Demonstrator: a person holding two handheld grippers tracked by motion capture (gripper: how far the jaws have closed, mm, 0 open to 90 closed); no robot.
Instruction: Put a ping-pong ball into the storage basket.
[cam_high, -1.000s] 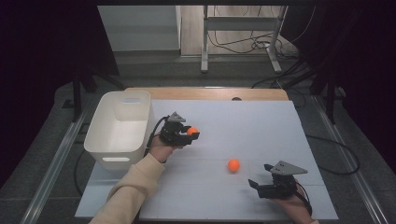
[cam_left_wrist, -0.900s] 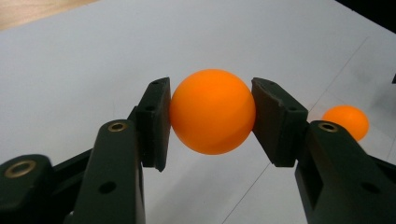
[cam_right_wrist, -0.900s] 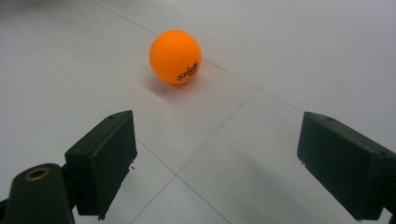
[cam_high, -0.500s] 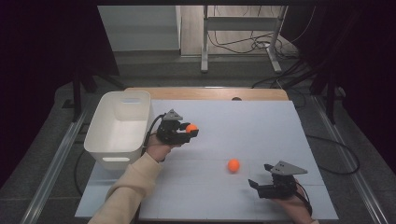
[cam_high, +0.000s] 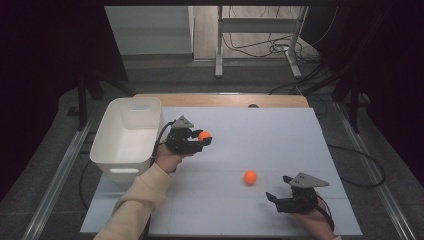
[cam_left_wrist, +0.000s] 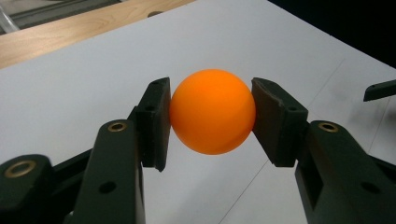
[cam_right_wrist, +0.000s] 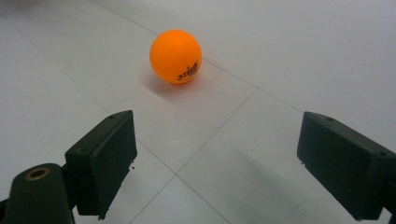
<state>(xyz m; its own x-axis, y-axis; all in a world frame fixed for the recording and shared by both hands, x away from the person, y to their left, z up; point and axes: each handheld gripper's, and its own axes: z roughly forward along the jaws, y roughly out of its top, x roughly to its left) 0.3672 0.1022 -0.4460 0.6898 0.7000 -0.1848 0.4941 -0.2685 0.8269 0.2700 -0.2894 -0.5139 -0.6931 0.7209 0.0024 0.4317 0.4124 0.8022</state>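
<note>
In the high view, the left gripper (cam_high: 200, 142) is seen held above the white table (cam_high: 280, 135), at about ten o'clock from the table's middle, with its jaws pointing toward three o'clock. An orange ball (cam_high: 204, 135) is clamped between its jaws, clear of the surface. Just beside this gripper, at its nine o'clock, a white bin (cam_high: 107, 145) is stood on the table's edge. A second orange ball (cam_high: 250, 176) is seen lying on the table, at roughly five o'clock from the held one and well apart from it. The right gripper (cam_high: 275, 190) is found at about four o'clock from the table's middle, its jaws spread wide and turned toward ten o'clock, where the loose ball lies near them but untouched. A cream sleeve (cam_high: 137, 200) is seen coming in at six o'clock behind the left gripper. In the left gripper view, the held ball (cam_left_wrist: 212, 112) is pressed on both sides by the pads (cam_left_wrist: 156, 121), and the white table (cam_left_wrist: 70, 88) is seen beneath and beyond it, with a wooden edge (cam_left_wrist: 70, 30) at eleven o'clock. In the right gripper view, the jaws are seen standing far apart with nothing between them, and the loose ball (cam_right_wrist: 176, 56) is rested on the table (cam_right_wrist: 280, 56) at about eleven o'clock ahead of them, dark print being visible on its lower side.
</note>
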